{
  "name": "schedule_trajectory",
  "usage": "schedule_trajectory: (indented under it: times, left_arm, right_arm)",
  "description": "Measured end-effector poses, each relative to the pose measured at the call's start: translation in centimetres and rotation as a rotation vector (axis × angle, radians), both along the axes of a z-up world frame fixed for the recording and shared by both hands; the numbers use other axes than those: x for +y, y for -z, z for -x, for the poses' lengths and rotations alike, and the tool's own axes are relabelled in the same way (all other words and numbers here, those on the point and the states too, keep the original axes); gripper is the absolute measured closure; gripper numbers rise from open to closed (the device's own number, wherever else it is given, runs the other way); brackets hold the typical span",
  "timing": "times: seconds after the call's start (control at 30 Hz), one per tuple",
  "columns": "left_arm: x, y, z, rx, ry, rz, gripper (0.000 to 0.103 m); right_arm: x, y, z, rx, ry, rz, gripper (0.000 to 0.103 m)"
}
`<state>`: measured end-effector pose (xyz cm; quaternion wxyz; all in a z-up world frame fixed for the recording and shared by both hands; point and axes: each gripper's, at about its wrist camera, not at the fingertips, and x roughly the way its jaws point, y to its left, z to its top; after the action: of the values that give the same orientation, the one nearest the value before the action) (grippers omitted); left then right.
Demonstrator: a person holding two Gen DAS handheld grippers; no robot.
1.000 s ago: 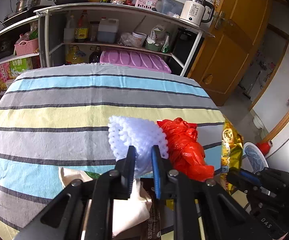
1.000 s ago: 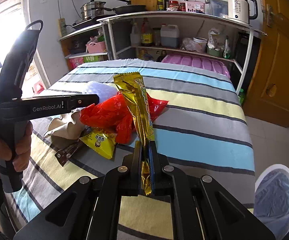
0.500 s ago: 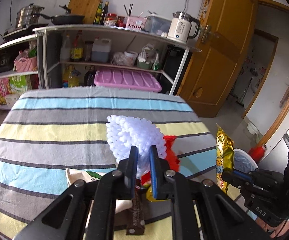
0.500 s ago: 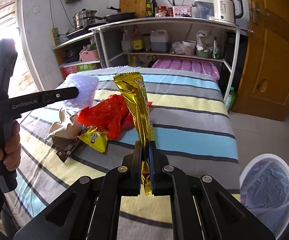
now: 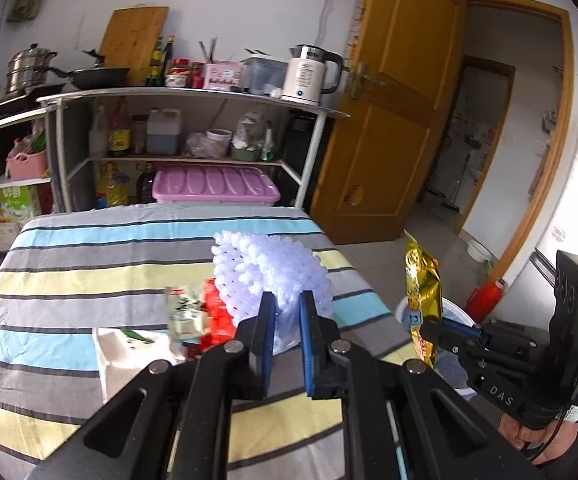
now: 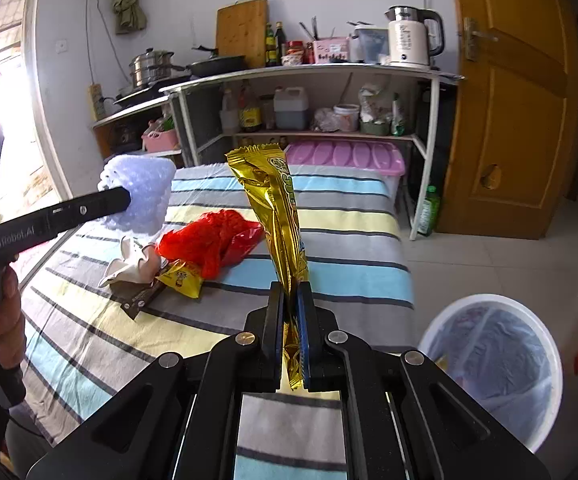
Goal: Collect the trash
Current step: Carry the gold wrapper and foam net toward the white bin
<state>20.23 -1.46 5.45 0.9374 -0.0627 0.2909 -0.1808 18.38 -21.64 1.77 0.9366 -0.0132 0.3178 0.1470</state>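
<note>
Both lifted: L gripper (image 5: 285, 308) pinches foam net (image 5: 269, 268), R gripper (image 6: 289, 304) gold wrapper (image 6: 277, 208), bottom hidden.

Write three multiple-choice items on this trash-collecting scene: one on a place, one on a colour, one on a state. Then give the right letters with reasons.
1. Where is the white bin?
A. on the striped table
B. on the floor beside the table
C. on the shelf

2. What colour is the wrapper in the right gripper?
A. gold
B. green
C. black

3. What is the state of the left gripper?
A. open and empty
B. shut on the white foam net
C. shut on the red bag

Answers:
1 B, the bin stands on the tiles off the table's edge.
2 A, gold foil rises between the closed fingers.
3 B, the fingers pinch the net, lifted off the table.
</note>
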Motion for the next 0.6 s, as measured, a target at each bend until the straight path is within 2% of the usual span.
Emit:
schedule_trajectory:
  times: [0.3,0.6]
  left_arm:
    - [-4.9,-0.3,0.7,-0.004,0.102,-0.002,0.091]
    - [-11.4,0.9,-0.1,0.019,0.224,-0.024,0.091]
  right_arm:
    - [-3.9,-0.6,2.2,-0.018,0.085,-0.014,0.097]
    - [-9.0,0.4,3.1,-0.002,0.187,-0.028,0.097]
